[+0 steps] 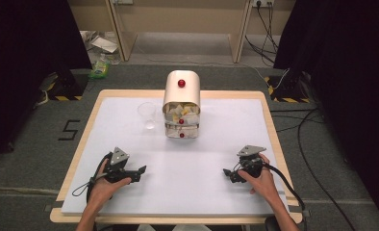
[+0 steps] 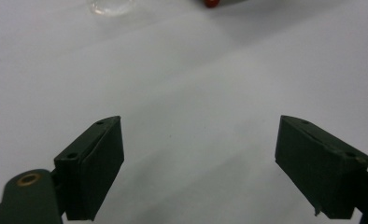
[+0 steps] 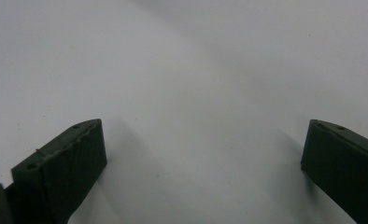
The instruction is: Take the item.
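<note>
Drawer box well beyond both, left tongs agape, right tongs agape, nothing held

Near half: bare table between the left gripper and right gripper
Far middle: cabinet stands, cup just beside it

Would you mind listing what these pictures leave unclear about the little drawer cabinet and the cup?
- Drawer cabinet, high view: the pale pieces in its drawers are too small to identify.
- Clear cup, high view: whether it holds anything is too faint to tell.
- Cup and red knob, left gripper view: cut off by the top edge and blurred.
</note>
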`<state>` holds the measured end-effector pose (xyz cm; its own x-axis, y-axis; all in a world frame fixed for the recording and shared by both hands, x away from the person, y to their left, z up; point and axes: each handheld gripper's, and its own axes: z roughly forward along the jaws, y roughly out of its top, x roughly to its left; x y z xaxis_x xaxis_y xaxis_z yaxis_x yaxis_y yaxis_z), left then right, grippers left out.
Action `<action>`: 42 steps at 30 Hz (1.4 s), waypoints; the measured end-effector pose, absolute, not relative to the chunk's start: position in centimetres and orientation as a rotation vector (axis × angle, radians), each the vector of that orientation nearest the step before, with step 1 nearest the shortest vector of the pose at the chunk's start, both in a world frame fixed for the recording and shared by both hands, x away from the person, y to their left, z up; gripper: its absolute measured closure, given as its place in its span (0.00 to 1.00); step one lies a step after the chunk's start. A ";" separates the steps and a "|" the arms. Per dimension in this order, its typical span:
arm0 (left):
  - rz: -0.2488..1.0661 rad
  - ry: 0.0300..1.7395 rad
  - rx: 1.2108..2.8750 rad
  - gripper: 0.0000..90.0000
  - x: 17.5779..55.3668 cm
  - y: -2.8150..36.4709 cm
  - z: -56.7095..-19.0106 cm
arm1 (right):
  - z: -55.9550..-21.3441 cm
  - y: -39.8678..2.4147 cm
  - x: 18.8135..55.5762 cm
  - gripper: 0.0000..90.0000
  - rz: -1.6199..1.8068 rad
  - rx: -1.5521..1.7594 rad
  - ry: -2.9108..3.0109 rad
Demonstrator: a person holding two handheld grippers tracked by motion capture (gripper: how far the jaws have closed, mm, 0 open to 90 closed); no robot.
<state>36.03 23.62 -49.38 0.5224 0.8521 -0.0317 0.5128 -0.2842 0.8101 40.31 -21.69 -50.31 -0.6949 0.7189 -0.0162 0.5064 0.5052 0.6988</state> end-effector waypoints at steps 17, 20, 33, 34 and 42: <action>0.518 0.940 1.889 0.17 36.9 20.4 -46.0 | -50.3 -21.7 40.3 0.01 0.987 1.029 2.447; 0.514 0.924 1.889 0.17 37.2 19.9 -45.7 | -50.3 -21.7 40.3 0.01 0.987 1.030 2.448; 0.520 0.796 1.893 0.17 38.6 17.3 -42.7 | -50.3 -21.7 40.3 0.01 0.987 1.029 2.447; 0.521 0.787 1.889 0.17 38.8 17.1 -42.4 | -50.3 -21.7 40.3 0.01 0.987 1.029 2.447; 0.534 0.752 1.884 0.19 39.6 15.7 -41.4 | -50.3 -21.7 40.3 0.01 0.988 1.030 2.448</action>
